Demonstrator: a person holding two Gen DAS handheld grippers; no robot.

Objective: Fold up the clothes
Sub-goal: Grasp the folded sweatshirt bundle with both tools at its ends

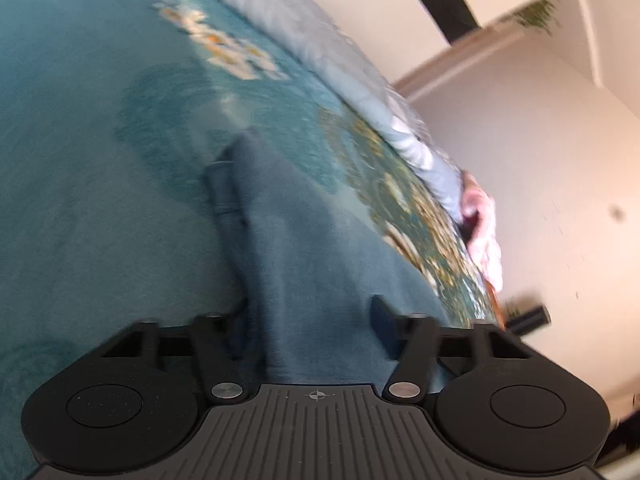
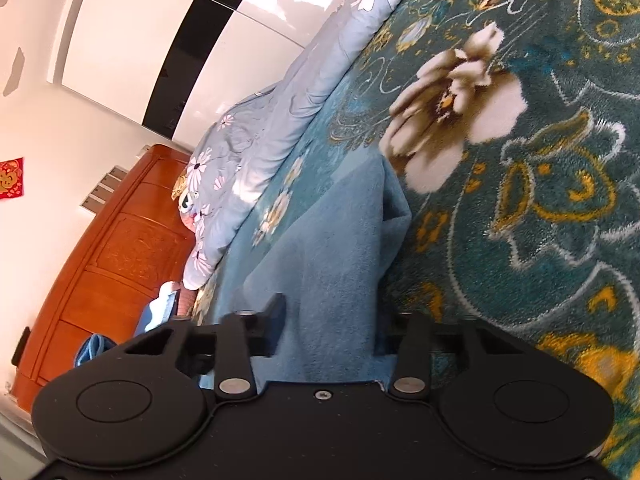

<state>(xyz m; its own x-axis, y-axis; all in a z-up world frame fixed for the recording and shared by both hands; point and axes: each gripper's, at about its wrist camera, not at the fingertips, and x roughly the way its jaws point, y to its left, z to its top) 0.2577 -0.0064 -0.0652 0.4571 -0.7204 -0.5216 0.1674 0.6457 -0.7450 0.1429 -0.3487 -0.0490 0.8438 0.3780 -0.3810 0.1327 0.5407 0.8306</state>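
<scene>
Left gripper [image 1: 310, 320]: pinching the blue garment [image 1: 288, 240], which trails straight ahead.
Right gripper [image 2: 332, 320]: clamped on the same garment's edge, cloth running forward.

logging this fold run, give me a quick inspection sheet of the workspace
surface: teal floral blanket covering a bed
job's things: blue garment lying on the blanket, bunched into folds
clutter: pale blue flowered quilt heaped along the far edge
grippers: left tongs and right tongs both have garment cloth between the fingers; whether the pads press it cannot be told
cables: nothing seen
surroundings: wooden headboard, white wall
</scene>
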